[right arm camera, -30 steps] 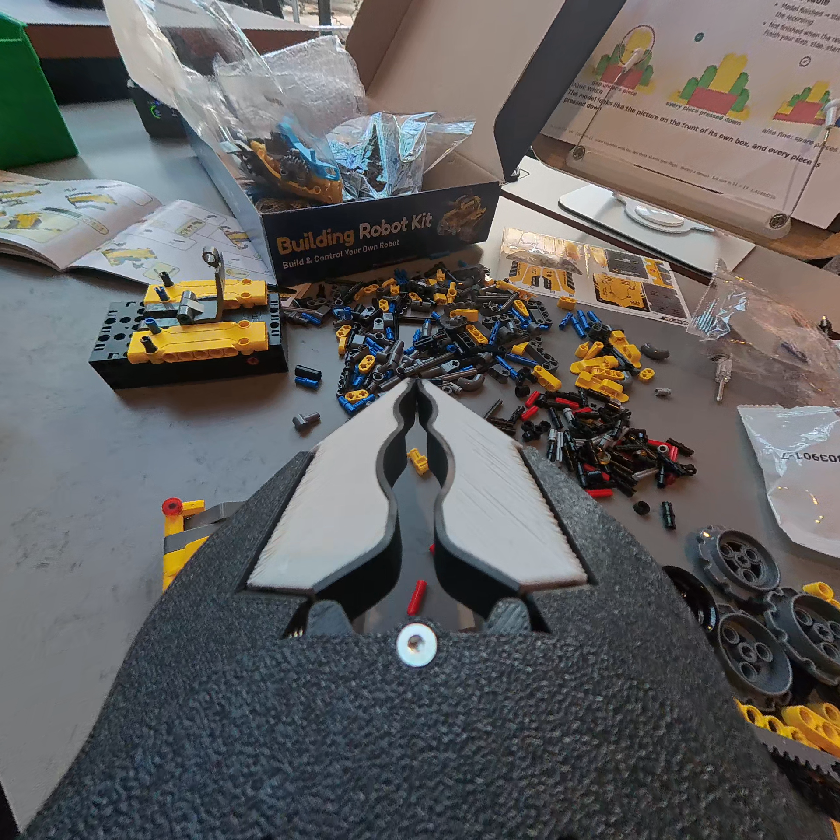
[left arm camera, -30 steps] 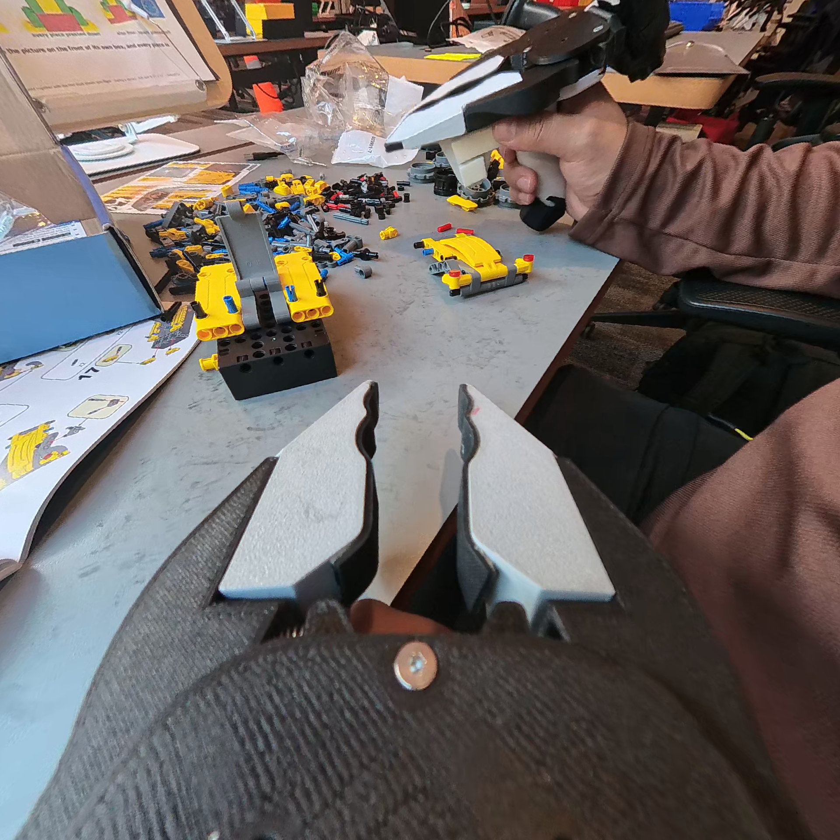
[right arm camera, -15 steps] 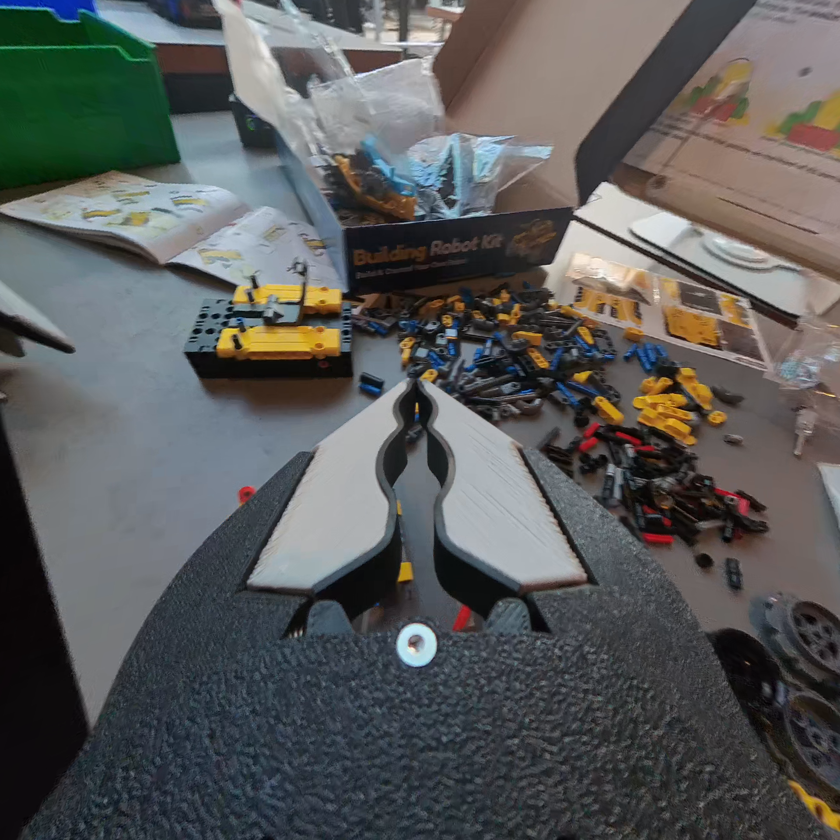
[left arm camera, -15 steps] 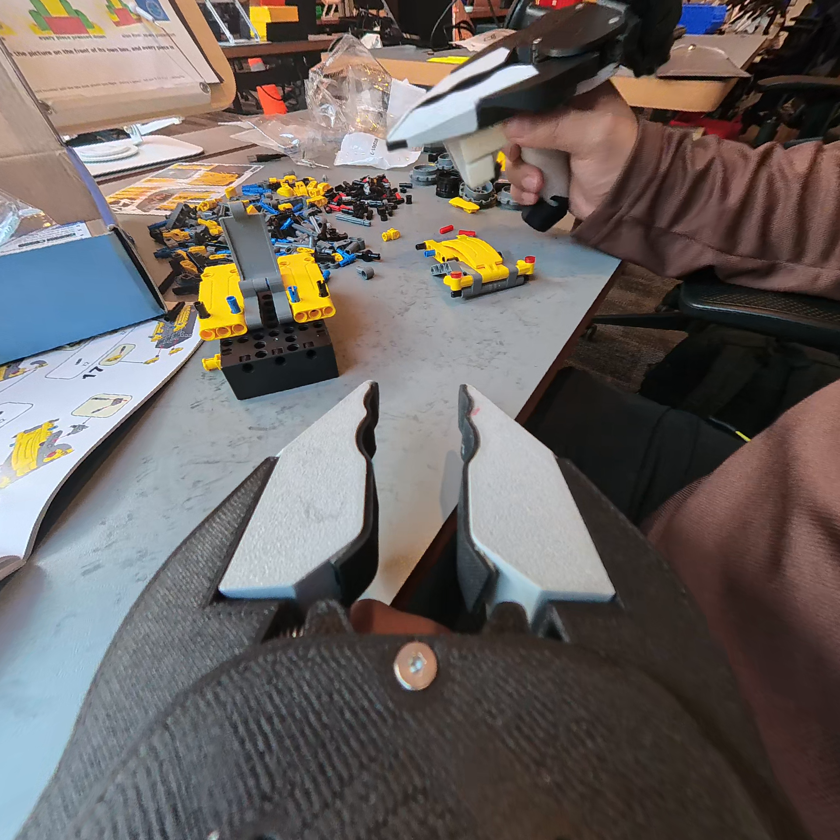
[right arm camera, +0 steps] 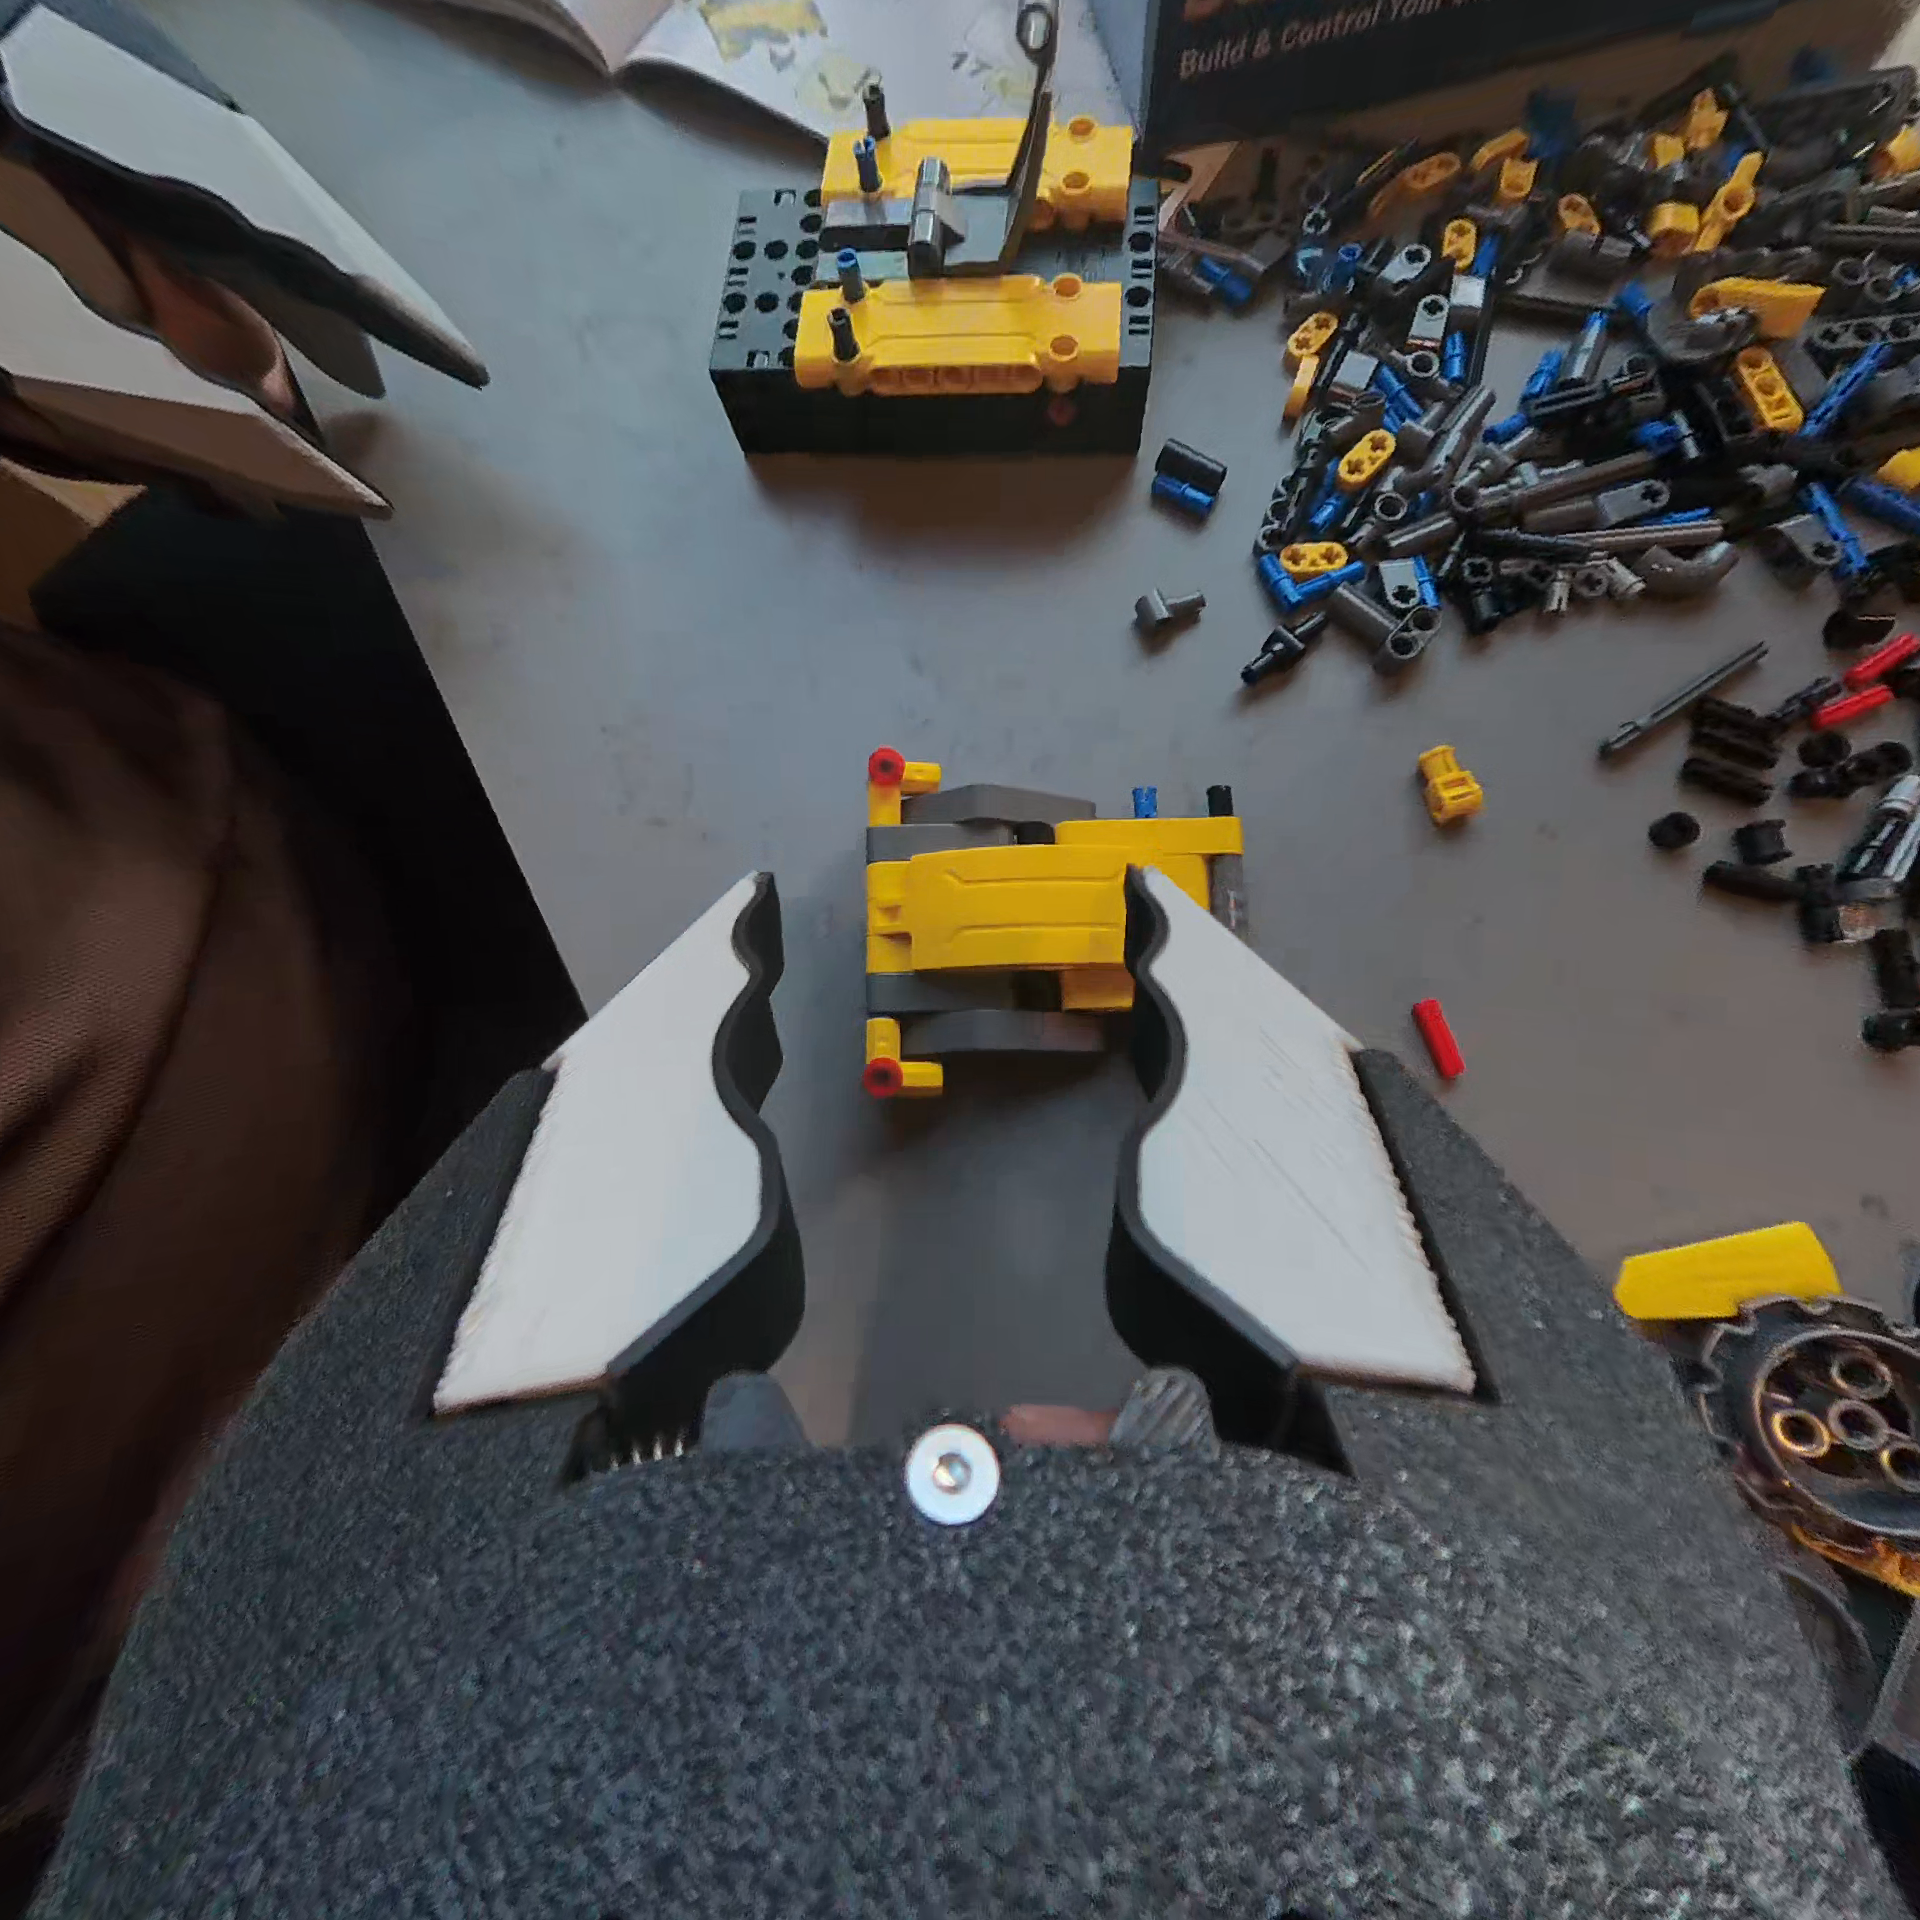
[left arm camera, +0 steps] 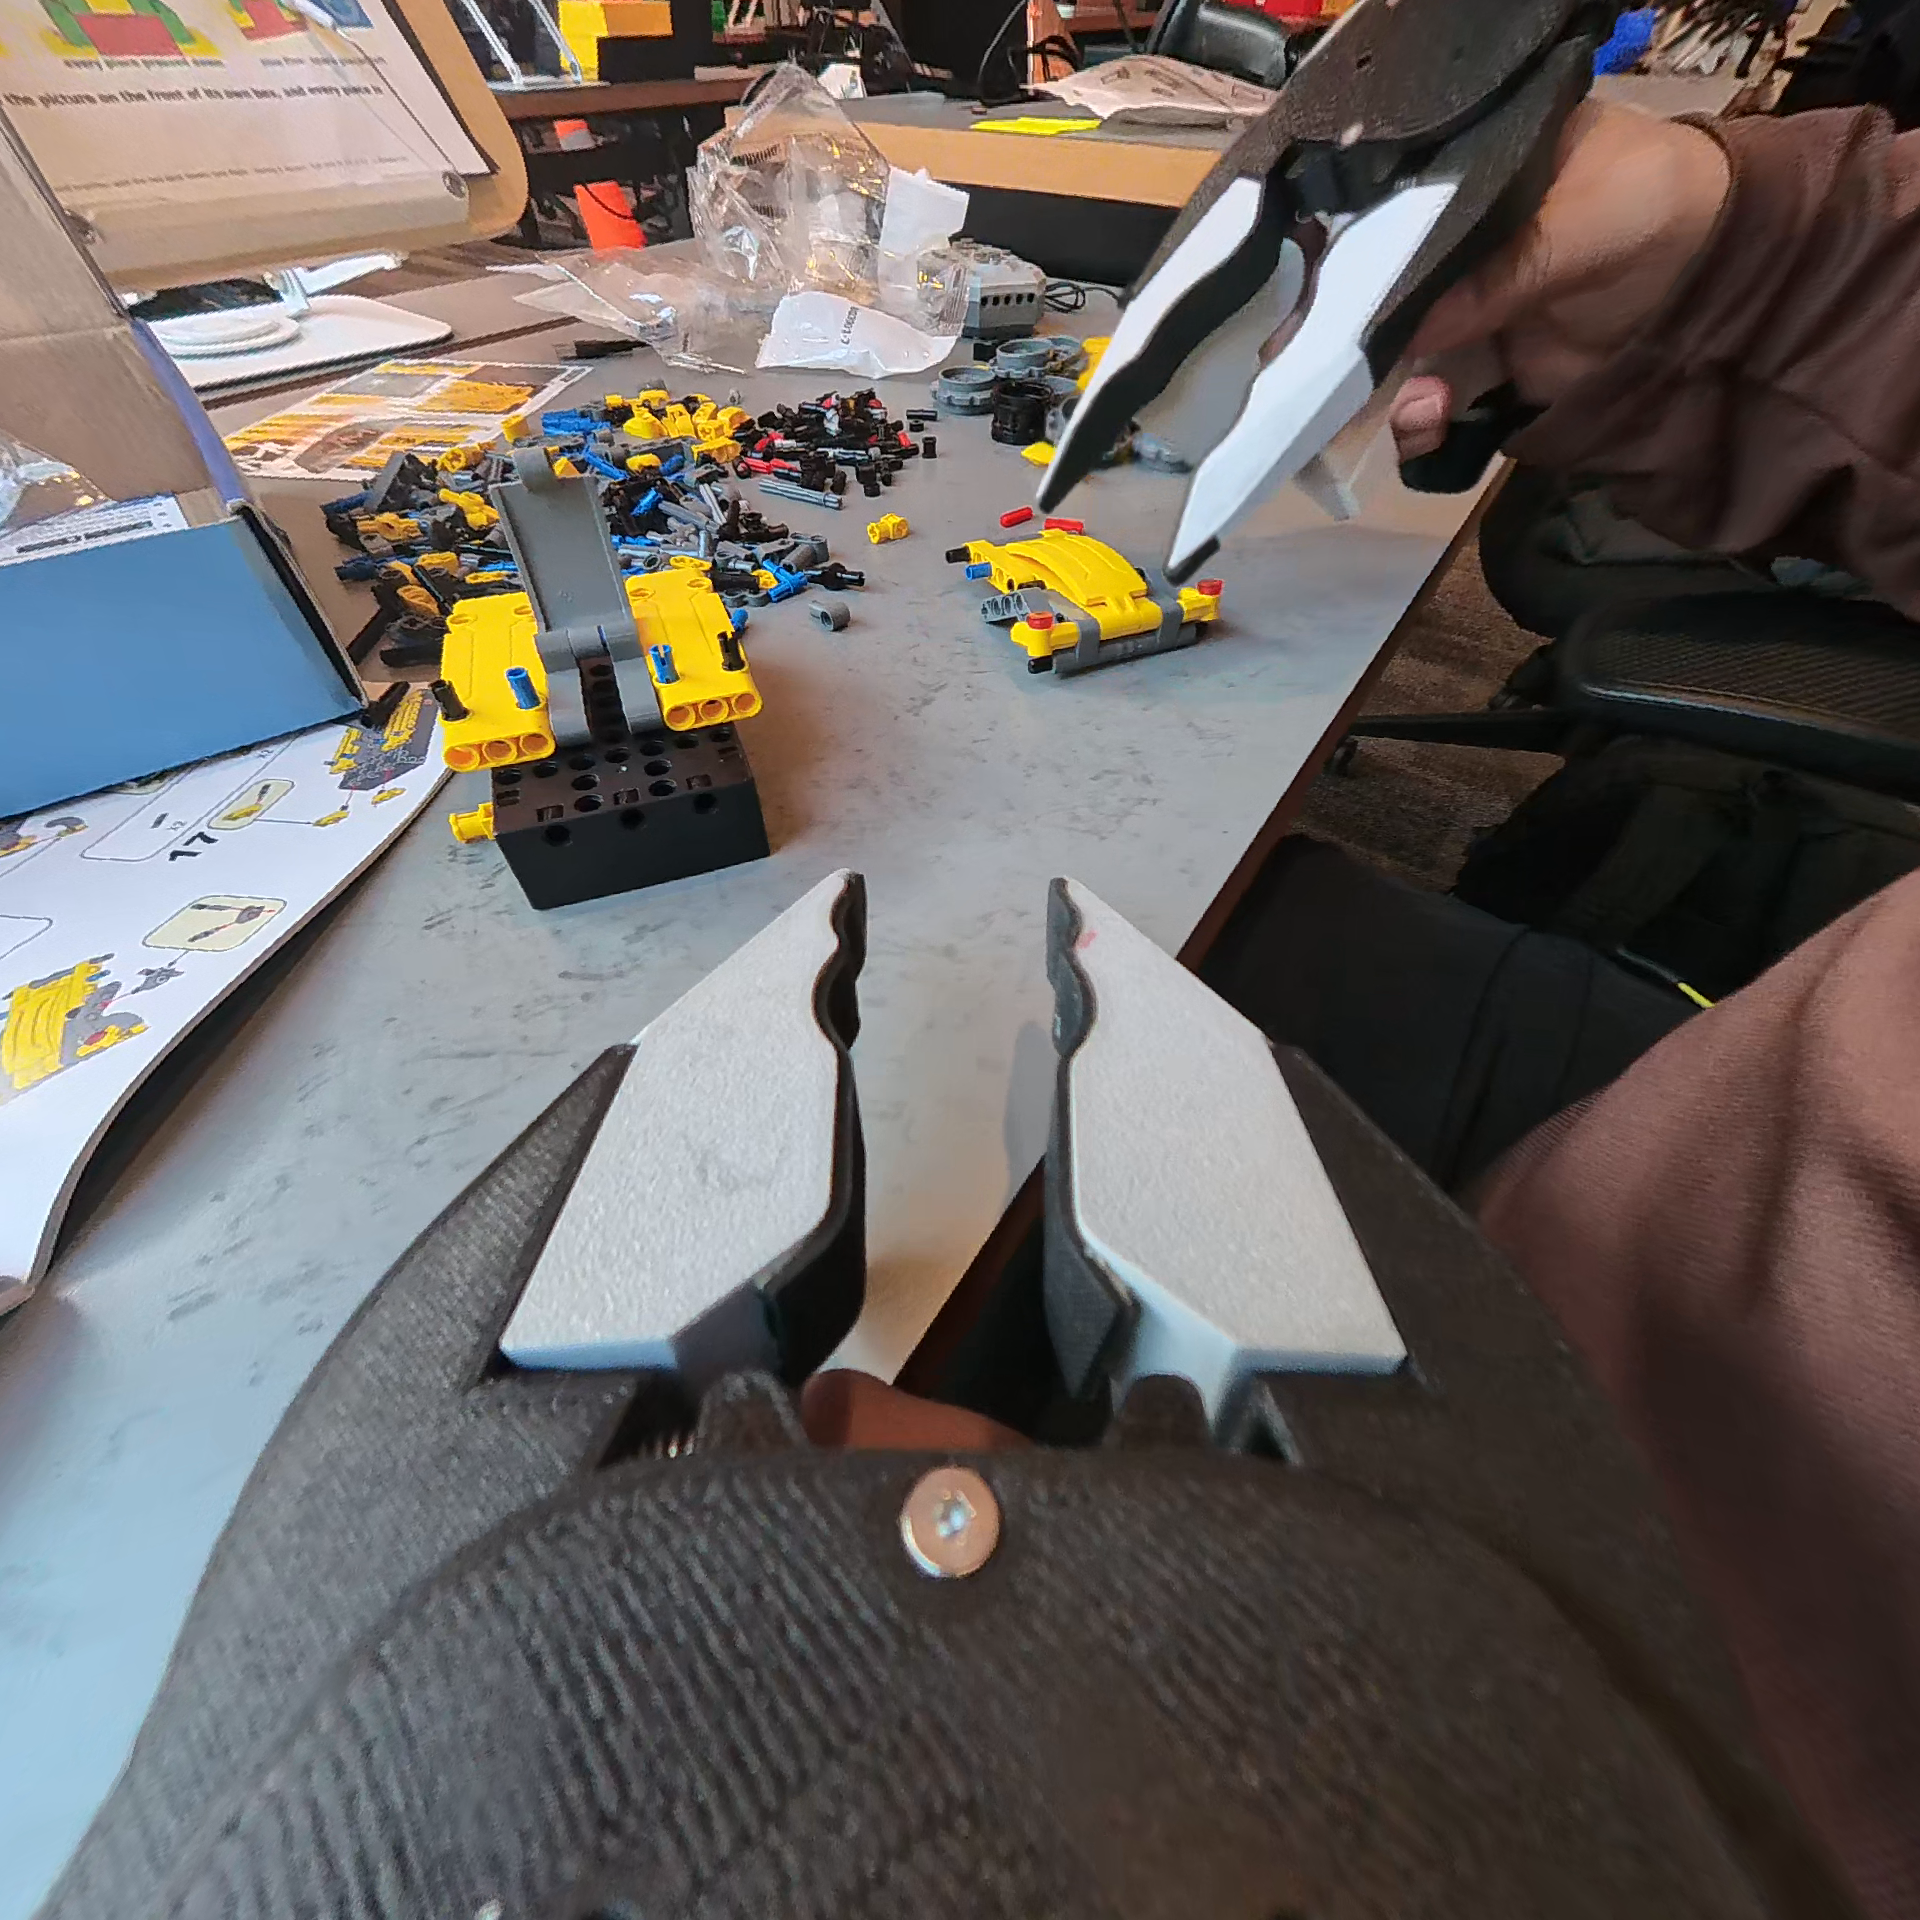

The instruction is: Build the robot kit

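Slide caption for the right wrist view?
Open right gripper poised over a small yellow-and-grey brick assembly on the grey table.

Left wrist view: bright, even, soft light; the desk [left arm camera: 935,790] reads pale grey with only faint shadows under the black-and-yellow block assembly [left arm camera: 613,748]. Background benches go soft. Strong wide-angle stretch at the edges; the near hand-held gripper [left arm camera: 954,904] bulges large along the bottom. The far hand-held gripper [left arm camera: 1127,525] shows slight motion blur at its fingers. Right wrist view: darker, the desk [right arm camera: 644,644] a deeper grey, contrast higher. A soft shadow lies beneath the small yellow model [right arm camera: 1018,914]. Mild smear on the loose parts pile [right arm camera: 1579,416] toward the right edge; corners bend.
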`<state>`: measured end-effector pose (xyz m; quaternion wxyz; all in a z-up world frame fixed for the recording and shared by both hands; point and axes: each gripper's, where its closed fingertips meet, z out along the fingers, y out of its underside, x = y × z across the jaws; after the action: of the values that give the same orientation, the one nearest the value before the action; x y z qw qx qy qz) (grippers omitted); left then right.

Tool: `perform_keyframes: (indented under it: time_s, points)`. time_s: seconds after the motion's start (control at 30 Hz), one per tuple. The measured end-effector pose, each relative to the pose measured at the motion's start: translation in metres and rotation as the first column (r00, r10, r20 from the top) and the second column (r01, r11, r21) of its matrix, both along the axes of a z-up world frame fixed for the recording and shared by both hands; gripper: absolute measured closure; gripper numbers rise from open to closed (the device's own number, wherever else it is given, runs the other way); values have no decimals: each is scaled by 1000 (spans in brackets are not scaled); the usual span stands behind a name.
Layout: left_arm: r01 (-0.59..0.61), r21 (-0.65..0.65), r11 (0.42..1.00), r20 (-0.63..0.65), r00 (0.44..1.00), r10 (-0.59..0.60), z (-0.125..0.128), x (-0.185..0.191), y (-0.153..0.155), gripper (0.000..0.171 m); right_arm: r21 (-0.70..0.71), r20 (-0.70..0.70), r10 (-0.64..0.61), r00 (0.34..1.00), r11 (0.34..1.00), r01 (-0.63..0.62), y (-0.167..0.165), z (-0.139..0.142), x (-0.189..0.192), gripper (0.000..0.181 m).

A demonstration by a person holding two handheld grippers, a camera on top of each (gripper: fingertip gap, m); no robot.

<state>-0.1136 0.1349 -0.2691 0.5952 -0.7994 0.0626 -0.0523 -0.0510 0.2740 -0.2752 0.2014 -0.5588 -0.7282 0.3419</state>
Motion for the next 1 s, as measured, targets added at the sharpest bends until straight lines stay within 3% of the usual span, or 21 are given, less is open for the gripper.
perform_keyframes:
  time_s: [0.13, 0.5, 0.73, 1.0]
  points:
    - [1, -3, 1000, -7, 1000, -1, -1, 1, 1, 139, 68, 38, 4, 999, 998, -7, 2, -12, 1, 114]
    - [1, -8, 1000, -28, 1000, -1, -2, 1, 1, 139, 77, -1, 92, 996, 993, -92, -19, -9, -1, 129]
    - [0, -4, 1000, -27, 1000, 0, -1, 1, 0, 139, 27, -131, 89, 987, 996, -86, -18, 12, -5, 132]
    - [6, -6, 1000, -22, 1000, -7, -1, 3, 0, 139, -55, -273, -5, 962, 998, -11, 4, 28, -9, 138]
